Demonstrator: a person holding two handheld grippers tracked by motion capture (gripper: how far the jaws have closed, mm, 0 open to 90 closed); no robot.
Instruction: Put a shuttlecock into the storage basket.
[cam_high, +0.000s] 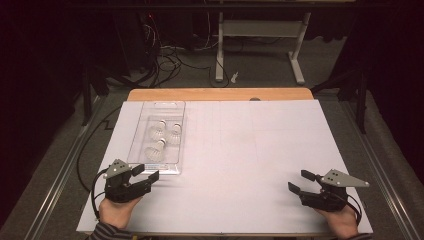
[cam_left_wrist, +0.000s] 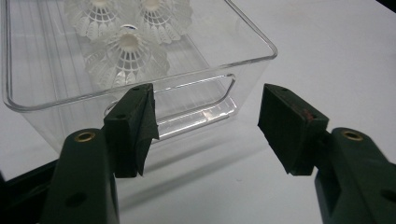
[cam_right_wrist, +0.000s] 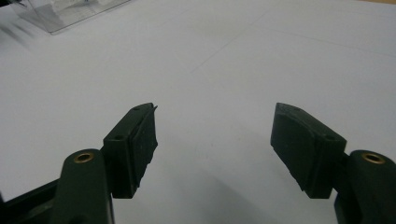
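The left gripper (cam_high: 146, 172) sits at the near left of the white table sheet (cam_high: 240, 150), held in the person's left hand (cam_high: 115, 210). Its jaws are spread apart and hold nothing. Just ahead of its tips stands a clear plastic bin (cam_high: 172, 167), whose near end wall is just beyond the tips. In the left gripper view the bin (cam_left_wrist: 243, 51) rises straight in front of the left gripper (cam_left_wrist: 208, 126), the left pad reaching up to its near wall, where a handle slot is cut, while the right pad stands beyond the bin's right corner, over bare sheet. Whether the left pad touches the wall cannot be told.

Inside the bin lie three white shuttlecocks: the nearest shuttlecock (cam_high: 156, 151) is just past the near wall ahead of the left gripper, and the other two shuttlecocks (cam_high: 166, 131) lie side by side farther on.

The right gripper (cam_high: 301, 181) rests well apart from the bin, at the near right of the sheet, in the right hand (cam_high: 342, 220). Its jaws are also spread wide, gripping nothing, with bare sheet between and ahead of them. In the right gripper view the bin's corner (cam_right_wrist: 70, 16) shows far off, up and to the left of the right gripper (cam_right_wrist: 215, 144).
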